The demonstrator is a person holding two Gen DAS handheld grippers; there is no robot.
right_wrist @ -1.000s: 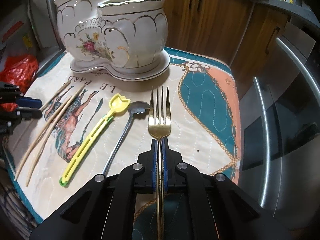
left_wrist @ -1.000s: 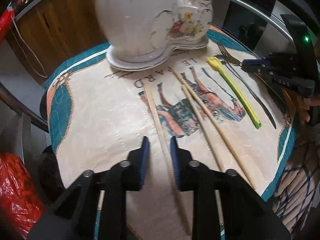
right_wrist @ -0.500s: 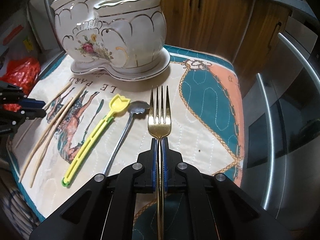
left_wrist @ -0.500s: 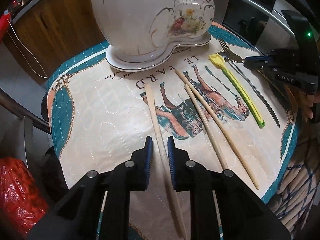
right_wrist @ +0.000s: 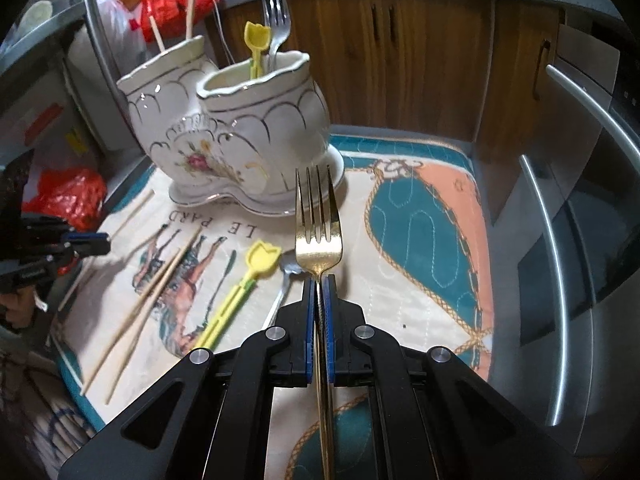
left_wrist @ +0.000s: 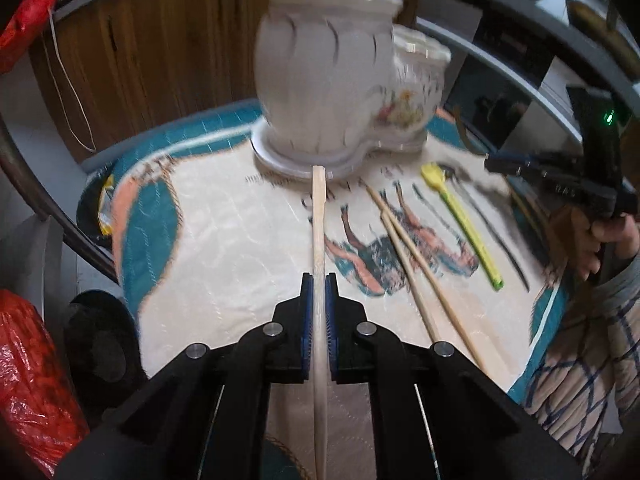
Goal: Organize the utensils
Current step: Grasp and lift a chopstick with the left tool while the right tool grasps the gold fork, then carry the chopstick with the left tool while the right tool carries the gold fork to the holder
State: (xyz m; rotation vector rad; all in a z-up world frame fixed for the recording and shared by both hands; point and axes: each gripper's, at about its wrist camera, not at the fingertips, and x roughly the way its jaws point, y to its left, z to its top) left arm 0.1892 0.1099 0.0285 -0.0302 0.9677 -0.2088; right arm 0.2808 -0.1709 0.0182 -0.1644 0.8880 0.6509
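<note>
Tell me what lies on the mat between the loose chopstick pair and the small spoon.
Only the yellow fork, lying lengthwise between the chopstick pair and the small spoon; the right wrist view shows it best, the left wrist view agrees.

A double-pot holder (right_wrist: pixel 236 136) stands at the far side of the quilted mat (right_wrist: pixel 424 240), with two sticks in its left pot and a fork (right_wrist: pixel 276 20) and a plastic pick (right_wrist: pixel 256 46) in its right pot. In front of it lie, left to right, a pair of chopsticks (right_wrist: pixel 152 292), another plastic pick (right_wrist: pixel 240 292) and a spoon (right_wrist: pixel 282 288). The left gripper (left_wrist: pixel 319 280) holds a single chopstick (left_wrist: pixel 319 224) pointing at the holder, left of the pair, and the right gripper (right_wrist: pixel 319 280) holds a second fork (right_wrist: pixel 318 232) just right of the spoon.
</note>
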